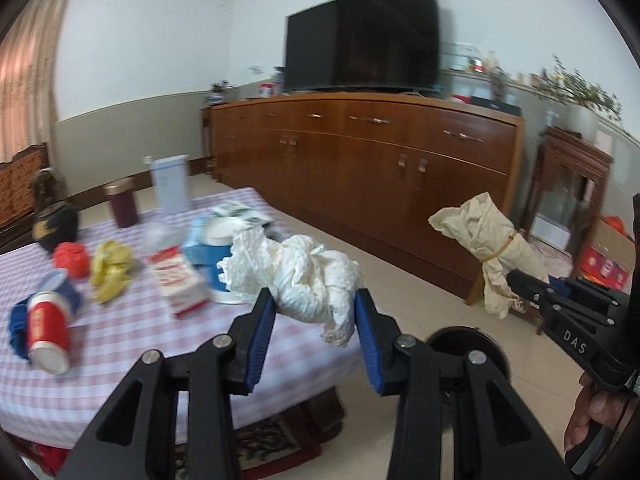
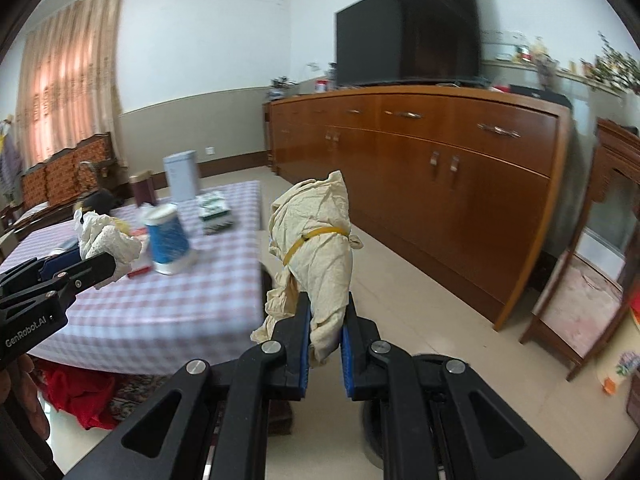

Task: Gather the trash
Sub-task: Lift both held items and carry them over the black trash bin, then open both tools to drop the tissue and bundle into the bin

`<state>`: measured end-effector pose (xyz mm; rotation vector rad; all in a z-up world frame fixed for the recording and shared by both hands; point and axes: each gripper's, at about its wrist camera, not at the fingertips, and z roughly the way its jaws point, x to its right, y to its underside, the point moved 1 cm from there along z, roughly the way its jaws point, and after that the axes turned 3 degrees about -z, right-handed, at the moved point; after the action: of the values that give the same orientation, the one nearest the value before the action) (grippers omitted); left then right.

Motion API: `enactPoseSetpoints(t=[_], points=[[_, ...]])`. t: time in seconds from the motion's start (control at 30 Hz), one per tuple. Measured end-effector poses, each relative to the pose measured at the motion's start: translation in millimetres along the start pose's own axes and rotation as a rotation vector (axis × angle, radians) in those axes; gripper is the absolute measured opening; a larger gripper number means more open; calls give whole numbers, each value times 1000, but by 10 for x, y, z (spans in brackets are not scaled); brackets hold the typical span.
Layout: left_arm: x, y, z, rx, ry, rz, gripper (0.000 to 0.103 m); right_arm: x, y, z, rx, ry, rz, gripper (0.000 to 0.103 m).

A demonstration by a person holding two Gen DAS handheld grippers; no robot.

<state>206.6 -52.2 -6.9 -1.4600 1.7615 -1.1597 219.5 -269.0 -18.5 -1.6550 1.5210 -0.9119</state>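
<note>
Black television [image 1: 362, 36] dark on a long wooden sideboard [image 1: 368, 152], checked tablecloth [image 1: 132, 344] over the low table, peach curtain [image 2: 68, 80] glowing, patterned rug [image 1: 256, 446] below

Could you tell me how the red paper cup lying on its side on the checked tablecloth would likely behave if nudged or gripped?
The red paper cup lies on its side, so it would probably roll in a curve. It looks empty, likely light. Its thin paper wall may crush under firm fingers.

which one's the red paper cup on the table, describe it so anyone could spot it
Start at the checked tablecloth and go to its near left corner. The red paper cup lies tipped on its side there against a blue cloth. Unlike the crumpled red wad behind it, it is a smooth cylinder with white ends.
</note>
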Motion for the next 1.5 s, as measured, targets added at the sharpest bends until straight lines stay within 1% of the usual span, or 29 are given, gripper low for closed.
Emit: enactPoseSetpoints(t=[0.23, 0.43, 0.57, 0.73, 0.87, 1.03, 1.1, 1.13, 1.17, 1.2, 1.23, 1.27, 1.3, 1.33, 1.37, 1.43, 1.5], points=[[588, 98, 302, -66, 117, 63, 42, 603, 250, -31, -45, 71, 46, 14], [951, 214, 521, -119, 184, 102, 42, 999, 438, -8, -85, 113, 63, 14], [1167, 335, 708, -172, 223, 120, 42, 1180, 615, 90, -125, 111, 54, 14], [1456, 534, 1009, -271, 285, 127, 42, 1370, 874, 287, -196, 92, 46, 14], [1660, 681, 1213, -333, 313, 142, 42, 1530, 1103, 512, -267, 76, 40, 14], [1838, 871, 1533, -434, 354, 132, 42, 1718, 1342, 841, -352, 52, 19, 14], [1925, 935, 1665, -468, 379, 129, 42, 1822, 1467, 1013, -399, 34, 13, 14], [1944, 965, 1726, -484, 397, 119, 45, 1862, 1515, 1075, -414, 24, 12, 14], [1983, 1009, 1803, -508, 431, 109, 48, 1911, 1578, 1158, -433, 16, 6, 15], [1999, 1049, 1872, -537, 445, 111, 64, 1943, 1628, 1232, -457, 7, 6, 16], [2001, 1107, 1961, -568, 382, 121, 82, 1970, 1676, 1299, -486, 0, 8, 30], [1967, 1123, 1986, -568, 350, 114, 86, 2027, 1748, 1353, -514, 17, 19, 63], [1916, 1126, 1984, -563, 346, 95, 89, 2057, 1782, 1347, -507, 26, 21, 76], [1846, 1119, 1960, -560, 339, 65, 94, 2072, 1806, 1329, -499, 43, 8, 85], [1820, 1119, 1937, -558, 318, 65, 99, 2073, 1821, 1321, -502, 58, -1, 85], [1794, 1106, 1857, -529, 264, 95, 101, 2084, 1854, 1309, -515, 62, 7, 86], [1757, 1088, 1739, -501, 224, 114, 103, 2119, 1858, 1268, -515, 91, 31, 94]])
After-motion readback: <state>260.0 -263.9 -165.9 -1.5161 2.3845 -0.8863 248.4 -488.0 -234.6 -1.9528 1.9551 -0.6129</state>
